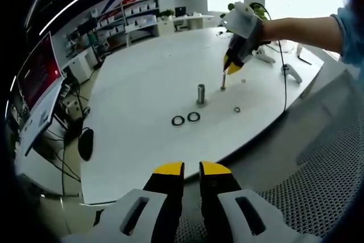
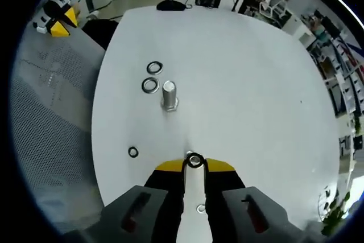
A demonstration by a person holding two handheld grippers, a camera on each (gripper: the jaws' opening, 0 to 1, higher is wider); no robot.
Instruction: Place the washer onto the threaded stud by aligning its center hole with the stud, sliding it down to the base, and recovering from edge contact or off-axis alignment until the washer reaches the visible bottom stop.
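A thin threaded stud (image 1: 223, 82) stands on the white table (image 1: 142, 83), right of a thicker stud (image 1: 201, 94). My right gripper (image 1: 232, 69) hangs just above the thin stud, held by a person's hand. In the right gripper view a small washer (image 2: 194, 160) sits pinched between my right gripper's (image 2: 194, 166) yellow tips, over the thin stud's top. The thick stud (image 2: 169, 95) stands farther ahead. My left gripper (image 1: 191, 169) hovers off the table's near edge with a narrow gap between its jaws and nothing in it; its yellow tip also appears as the left gripper (image 2: 57, 27).
Two larger rings (image 1: 178, 120) (image 1: 194, 116) lie in front of the thick stud. Small loose washers (image 1: 237, 109) (image 1: 243, 81) lie near the thin stud. A white controller (image 1: 291, 72) rests at the table's right. Grey mesh (image 1: 318, 163) borders the near edge.
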